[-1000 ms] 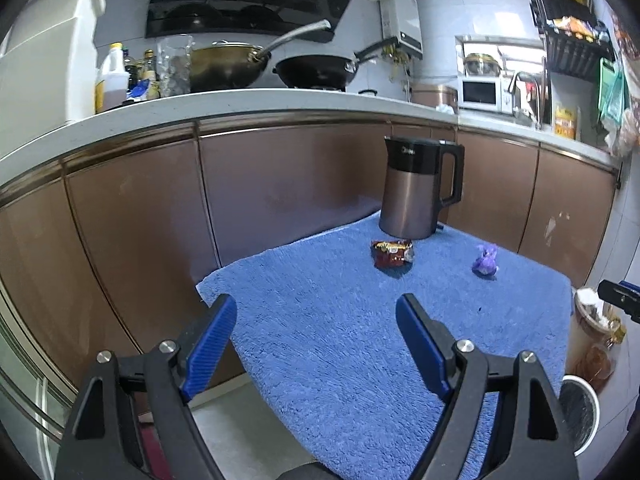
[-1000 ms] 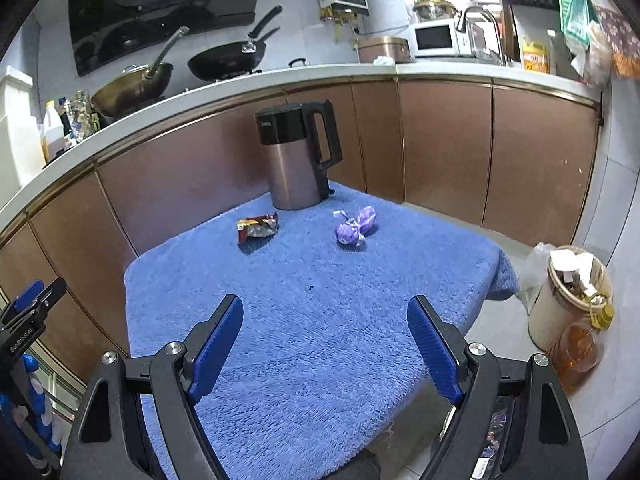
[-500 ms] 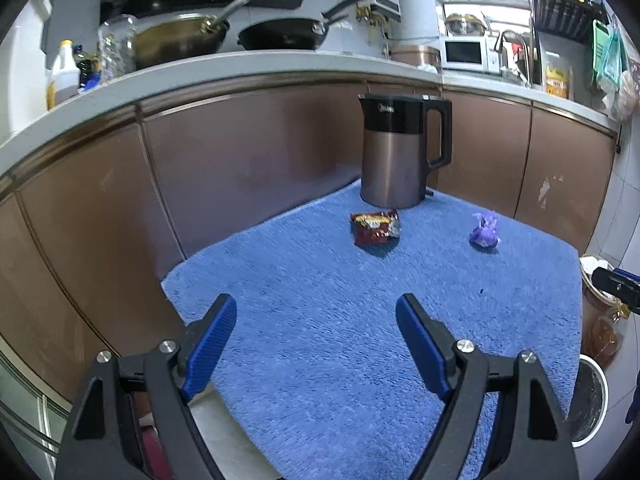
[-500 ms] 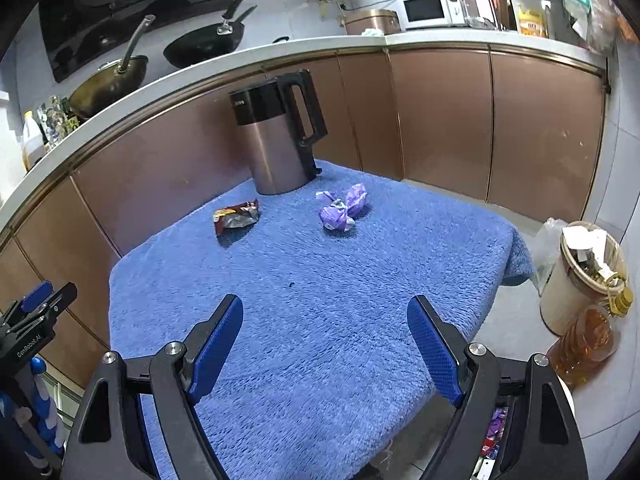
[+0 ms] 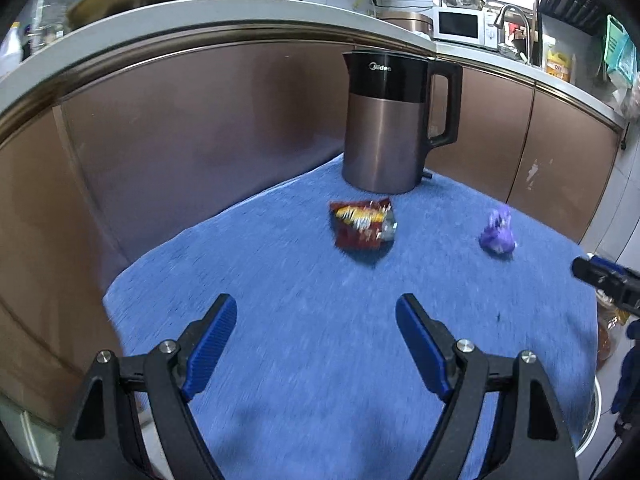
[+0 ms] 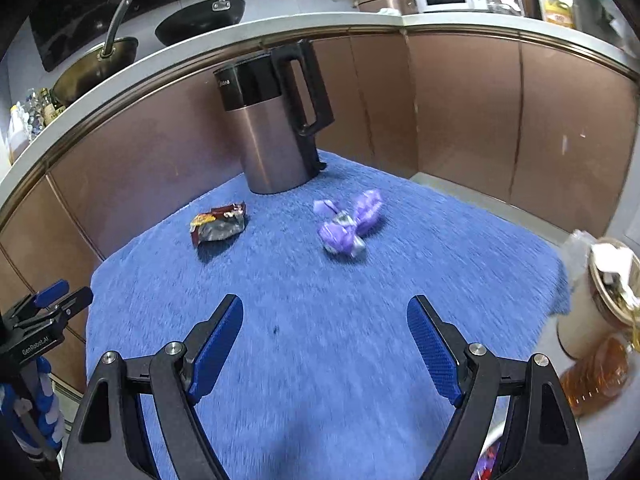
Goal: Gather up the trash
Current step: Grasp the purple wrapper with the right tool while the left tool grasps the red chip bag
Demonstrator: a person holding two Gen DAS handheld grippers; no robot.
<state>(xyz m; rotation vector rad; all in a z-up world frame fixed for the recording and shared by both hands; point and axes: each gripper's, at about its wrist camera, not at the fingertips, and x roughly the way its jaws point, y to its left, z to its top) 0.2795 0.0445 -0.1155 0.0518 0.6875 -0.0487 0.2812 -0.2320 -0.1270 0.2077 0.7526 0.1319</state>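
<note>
While both grippers hover short of the trash, nothing is held: left gripper (image 5: 316, 328) jaws spread, right gripper (image 6: 326, 332) jaws spread. Red snack wrapper (image 5: 362, 226) lies just in front of the kettle (image 5: 394, 124); purple wrapper (image 6: 348, 226) right of the kettle's base. Risk: light foil skids on the blue towel (image 6: 320, 360), or pads snag pile.

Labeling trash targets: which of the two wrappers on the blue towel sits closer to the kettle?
The red snack wrapper, lying just in front of the kettle. The purple wrapper lies further out, toward the kettle's handle side.
</note>
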